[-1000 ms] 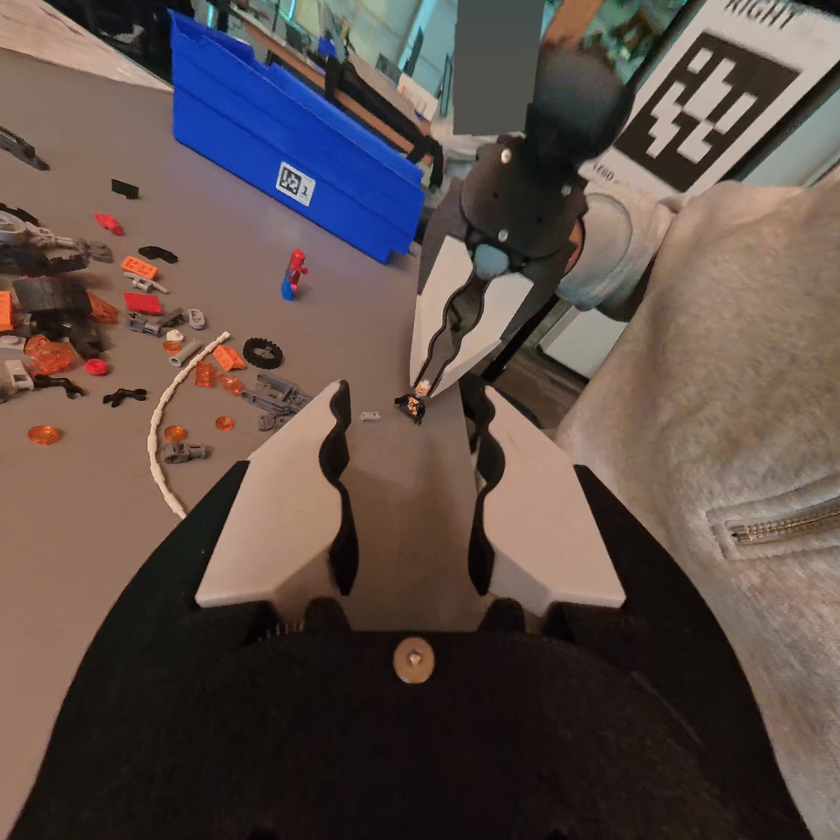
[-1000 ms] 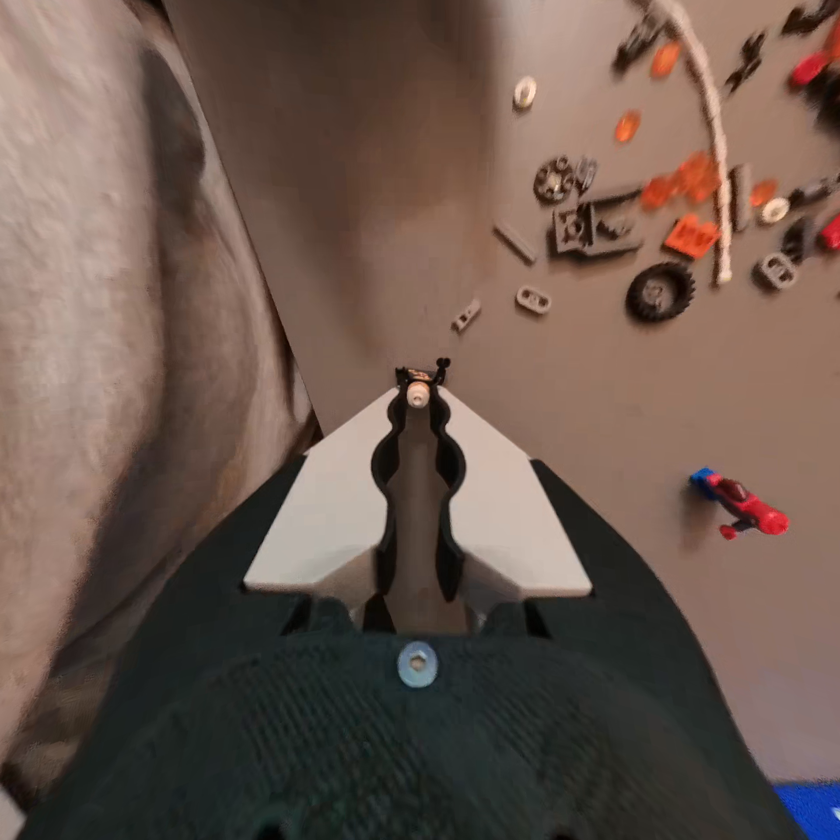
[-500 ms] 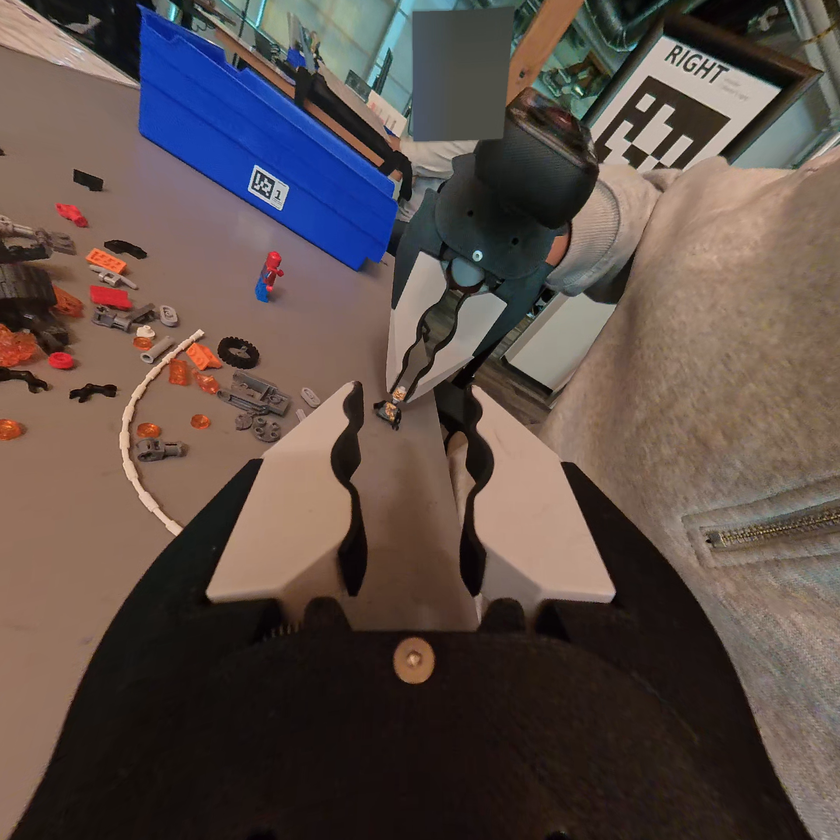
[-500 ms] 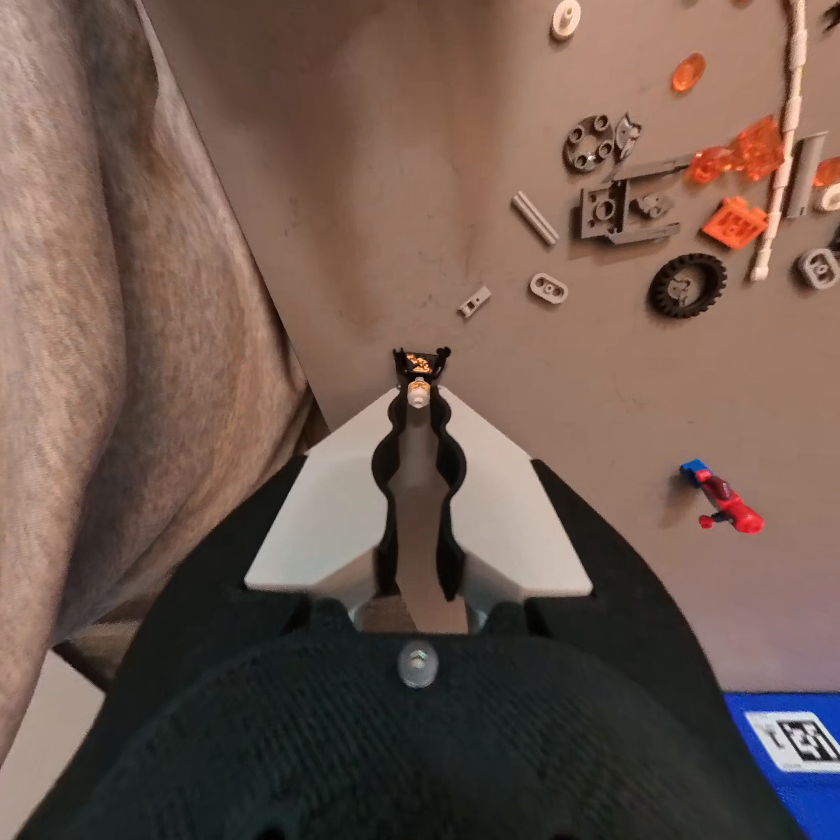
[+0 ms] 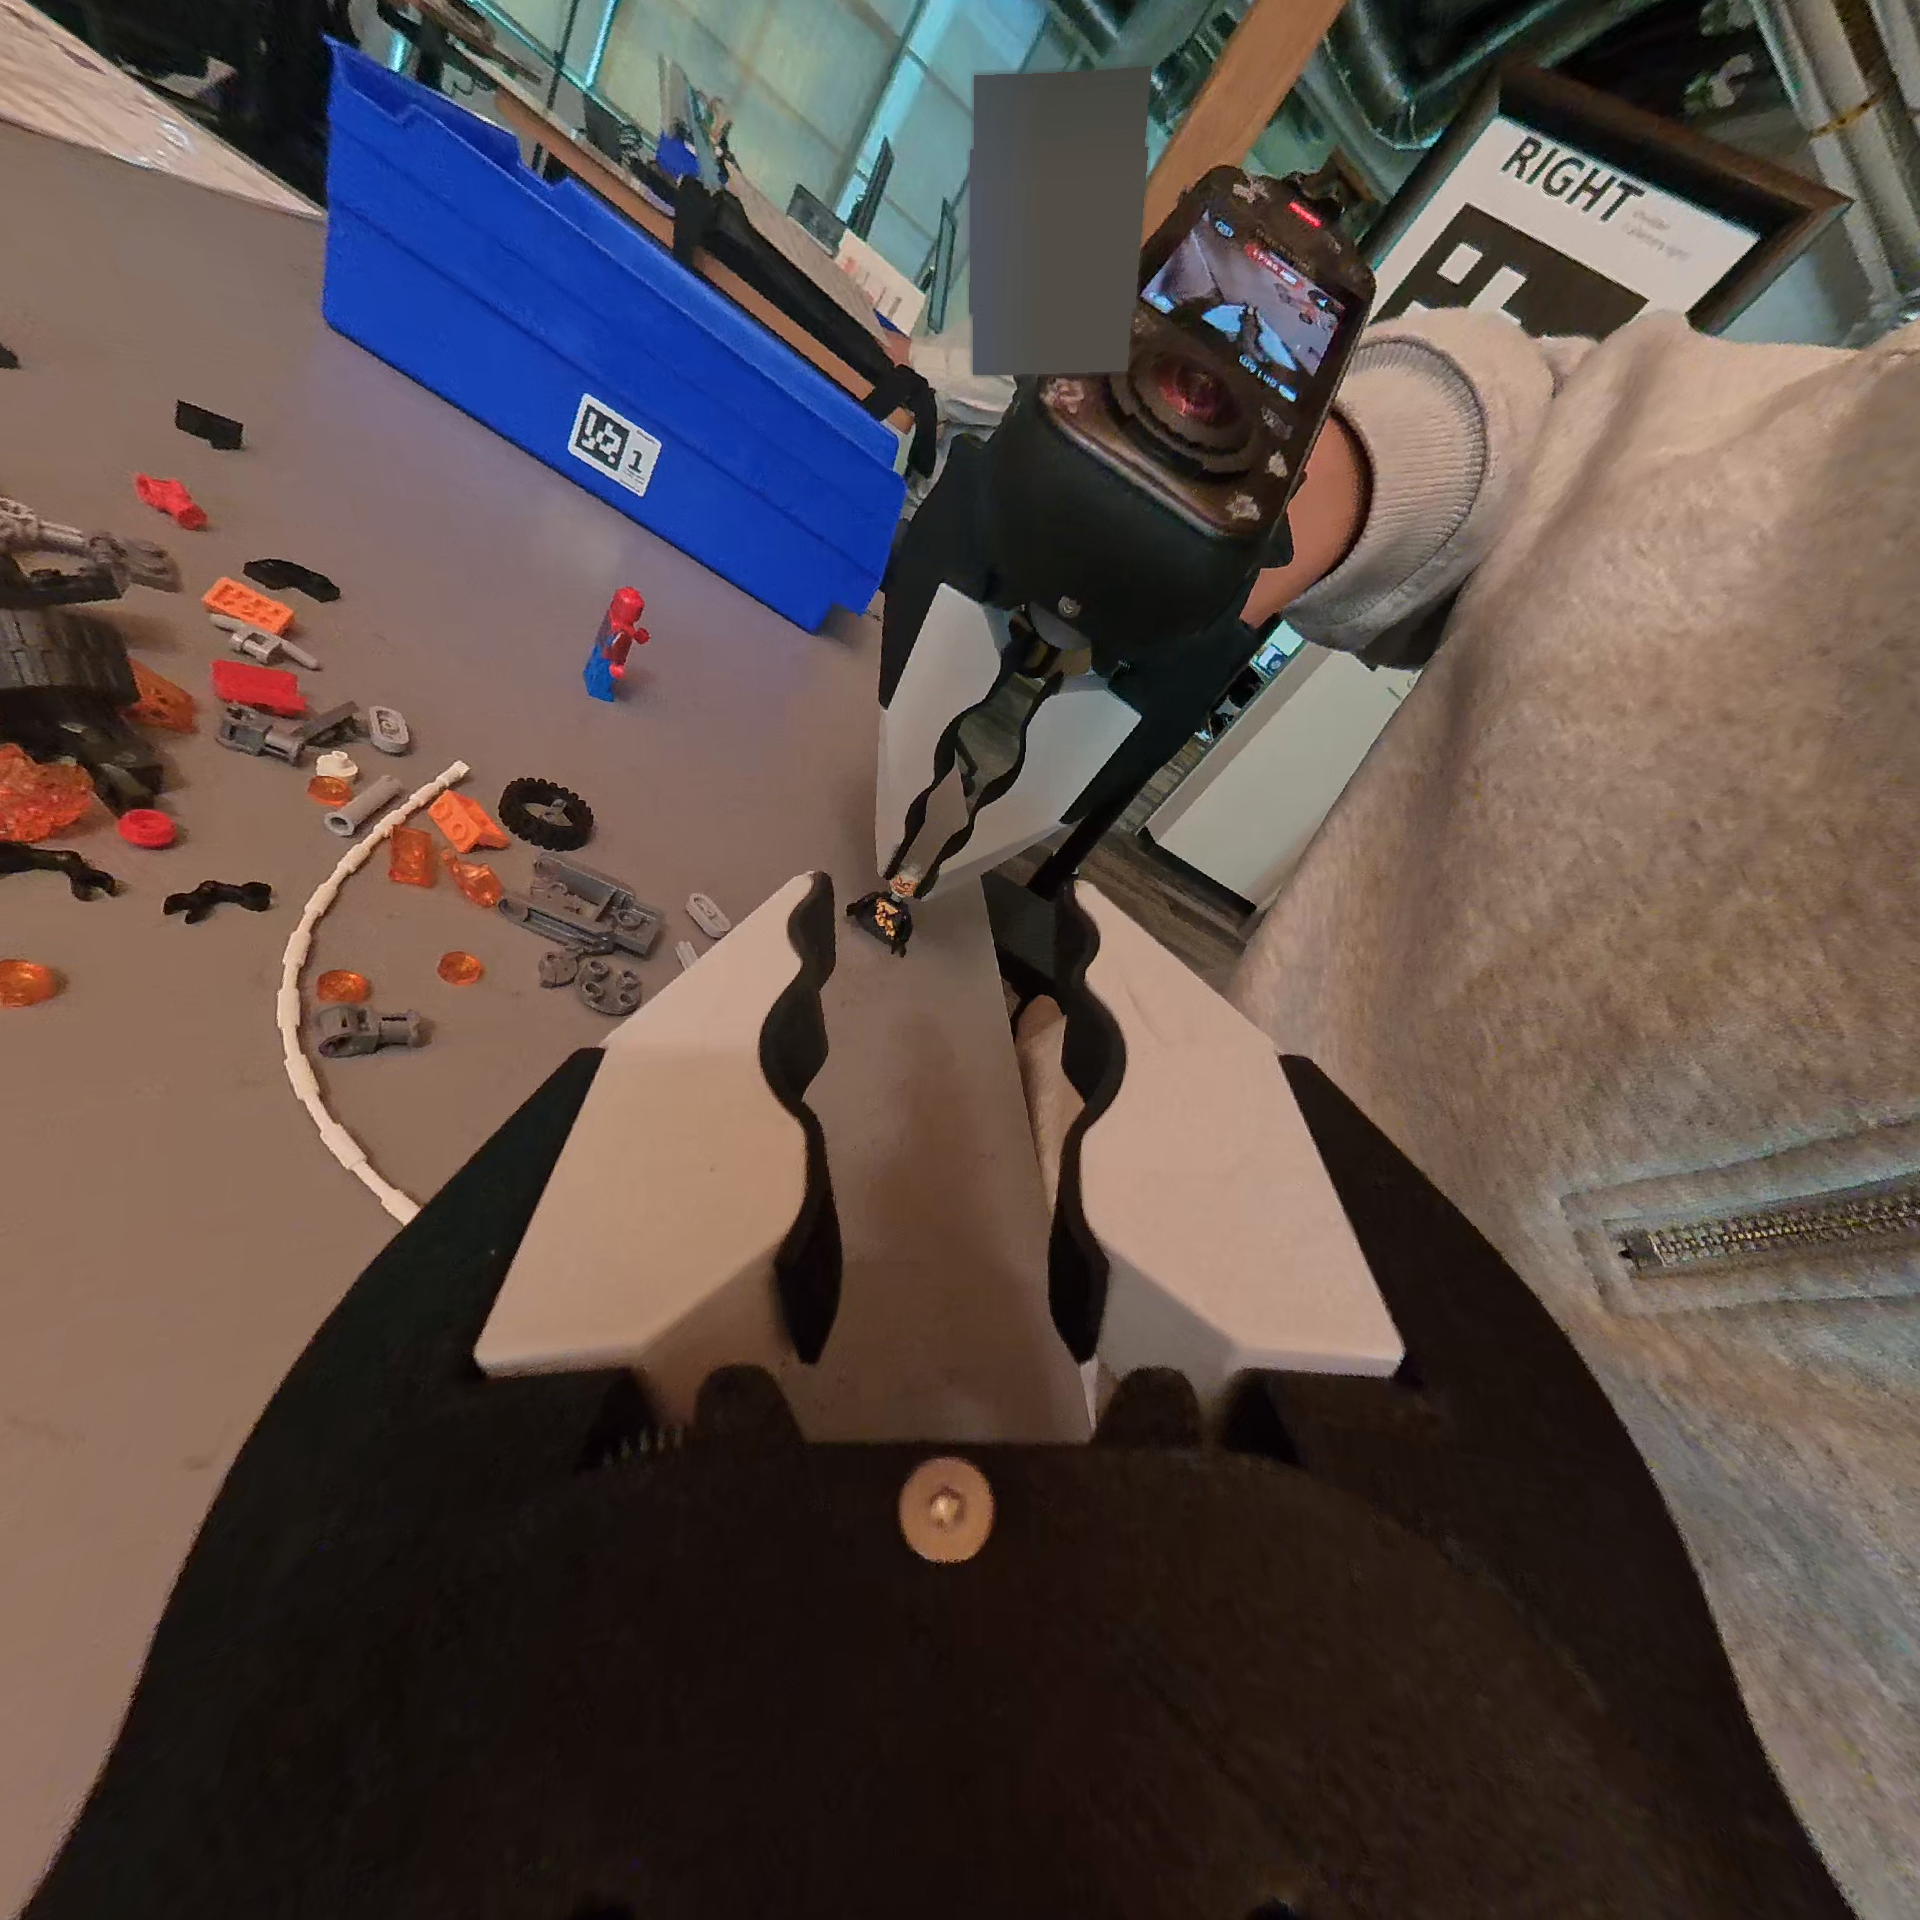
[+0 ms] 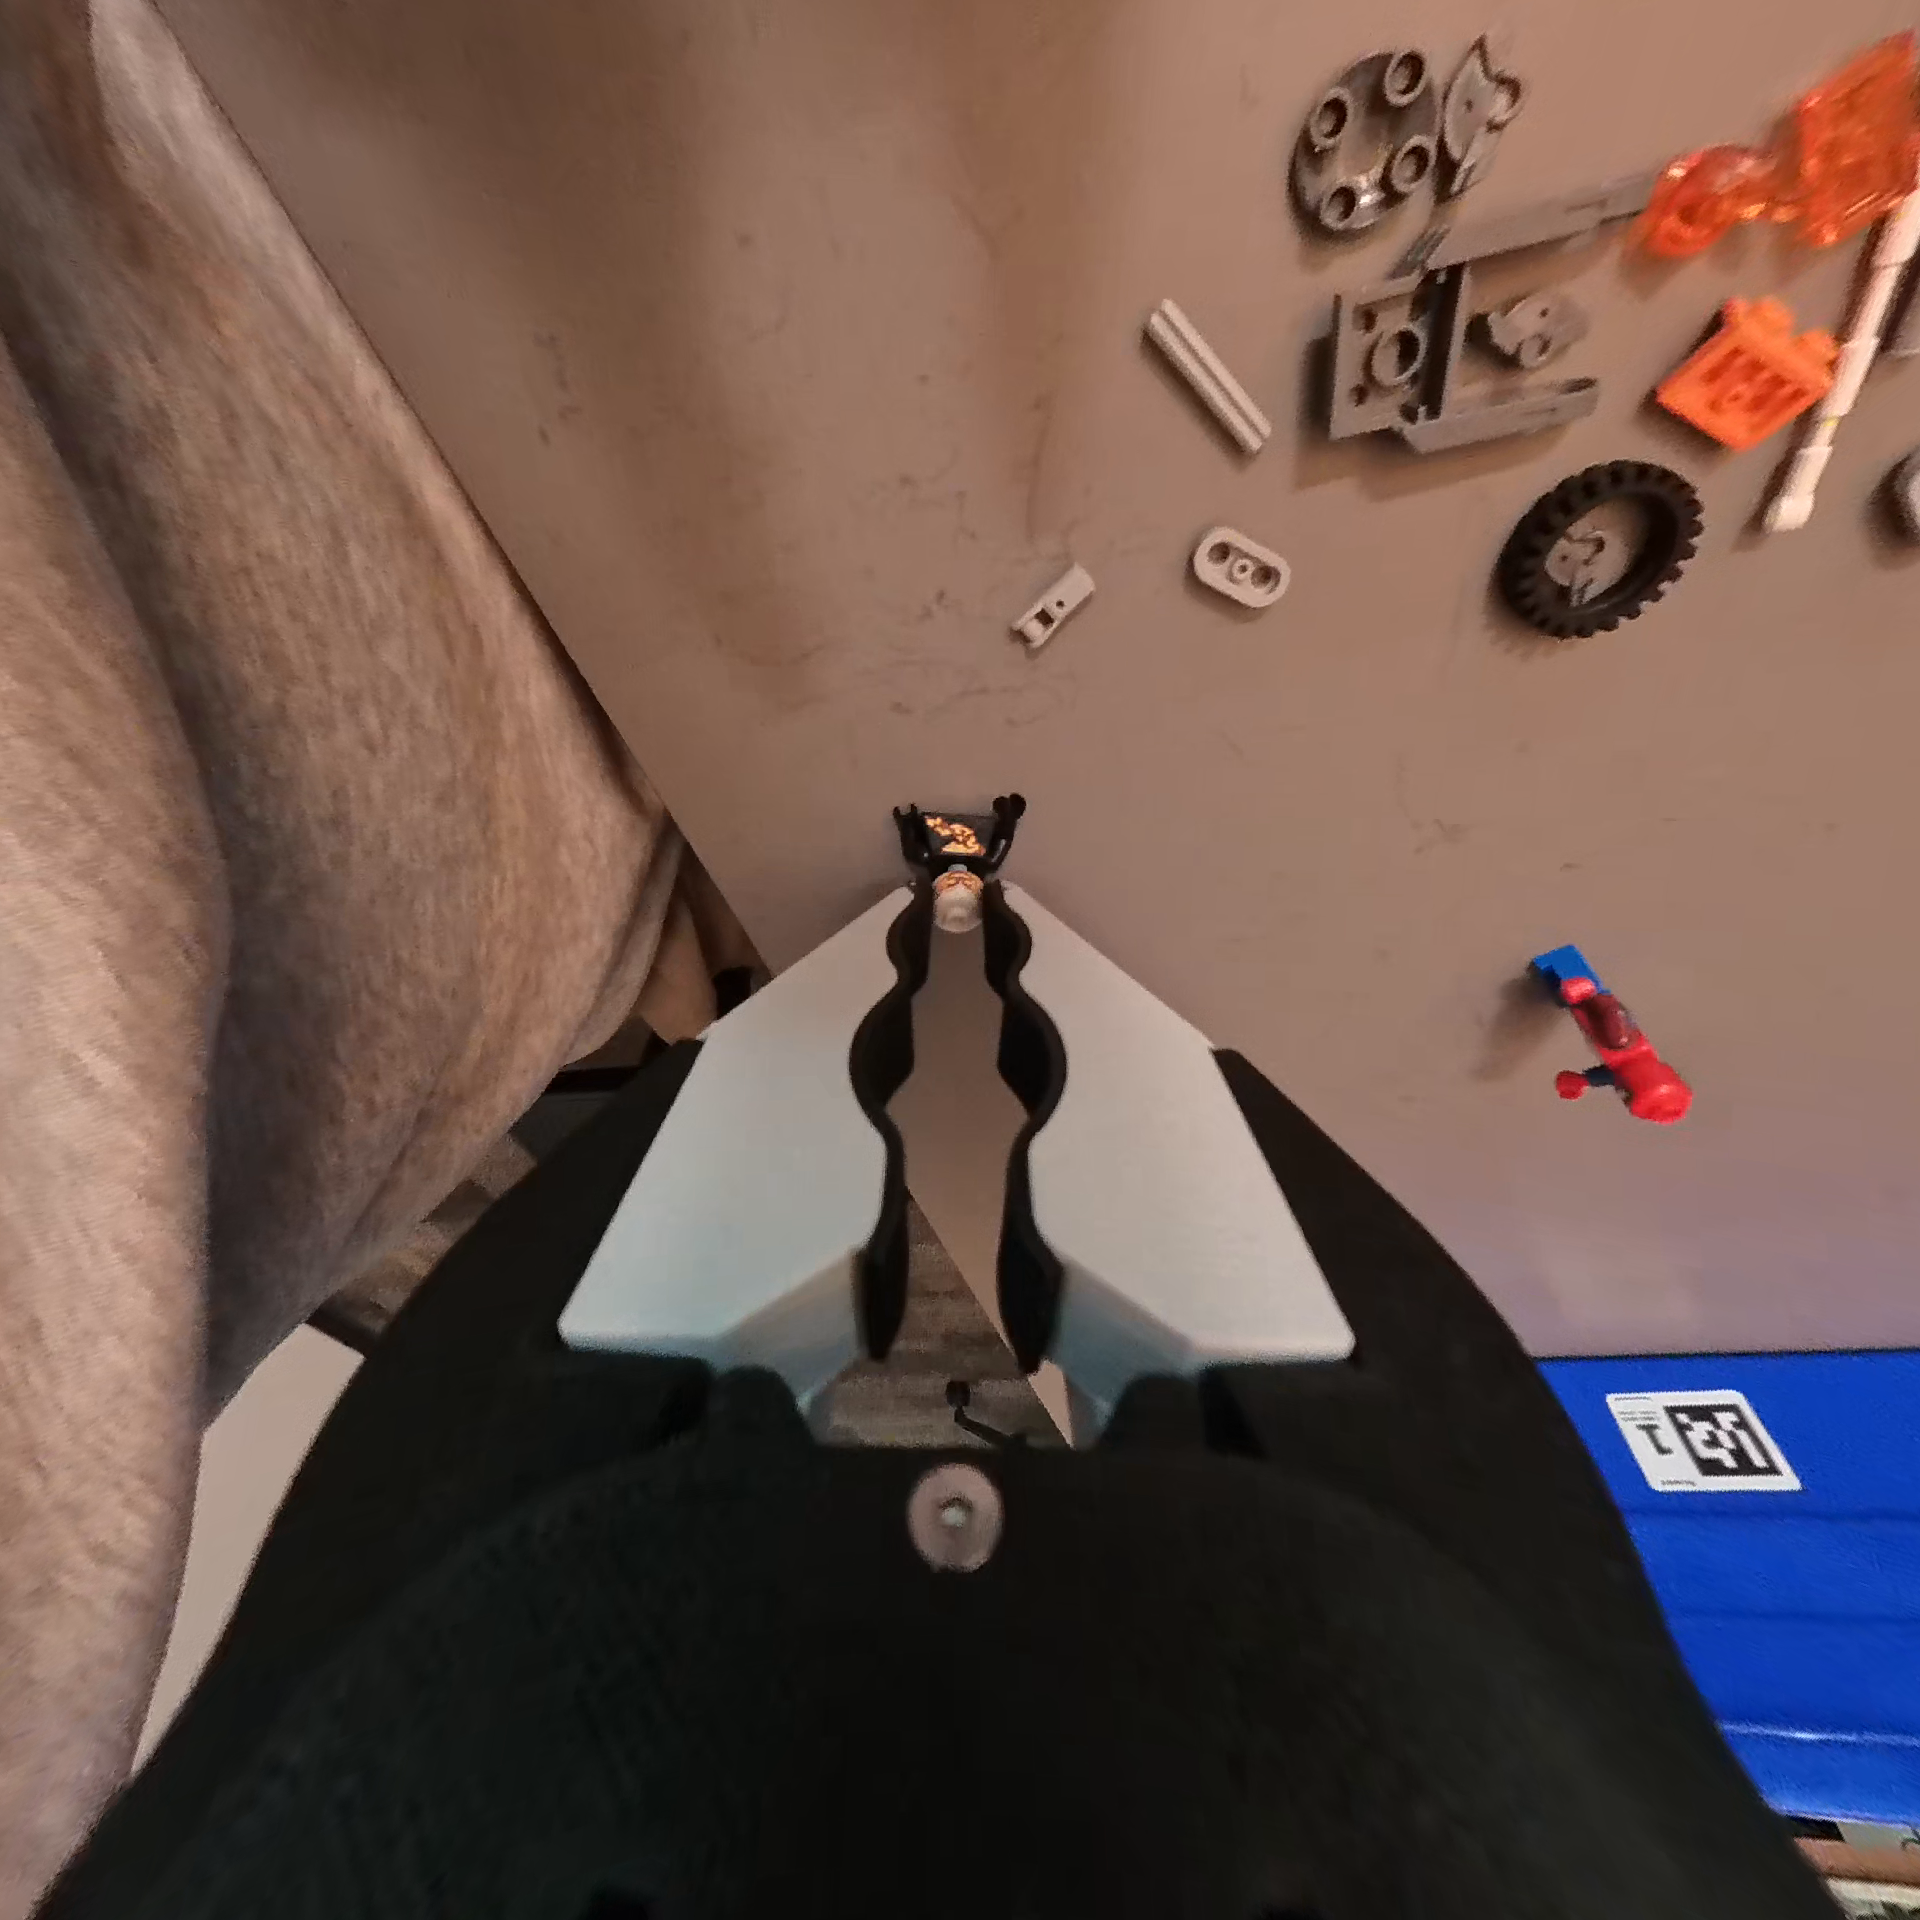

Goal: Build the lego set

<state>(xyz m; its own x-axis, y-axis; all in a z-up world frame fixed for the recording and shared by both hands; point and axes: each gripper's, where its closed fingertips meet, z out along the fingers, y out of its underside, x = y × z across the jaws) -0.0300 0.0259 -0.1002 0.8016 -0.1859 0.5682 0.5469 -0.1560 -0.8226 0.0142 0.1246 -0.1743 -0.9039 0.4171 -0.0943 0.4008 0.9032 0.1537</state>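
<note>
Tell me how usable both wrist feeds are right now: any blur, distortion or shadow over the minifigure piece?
Left wrist view: sharp, with wide-angle bending at the edges; the right gripper and the black minifigure torso it pinches read clearly. Right wrist view: torso sharp, but the orange pieces at top right are smeared, and a soft shadow darkens the table above it.

A grey-brown table (image 5: 187, 1195) fills the left wrist view from 7 to 10 o'clock, with glazed windows (image 5: 810, 94) at 12, a wooden post (image 5: 1236, 94) at 1 and white cabinets (image 5: 1278, 758) at 3
</note>
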